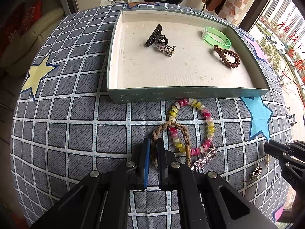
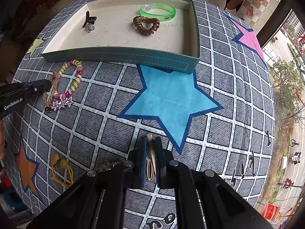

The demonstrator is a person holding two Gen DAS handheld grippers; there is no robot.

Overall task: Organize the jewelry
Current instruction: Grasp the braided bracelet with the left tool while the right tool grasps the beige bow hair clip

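My left gripper is shut on the braided brown rope bracelet, which lies on the checked cloth and overlaps a pink and yellow bead bracelet. A star hair clip lies just right of it. My right gripper is shut on a thin gold hair clip near the blue star on the cloth. The shallow green box with a white floor holds a dark claw clip, a green bangle and a brown spiral hair tie.
A yellow hair tie with bobbles and a small metal charm lie left of my right gripper. A small crown-shaped charm lies near the right gripper in the left wrist view. A window runs along the right.
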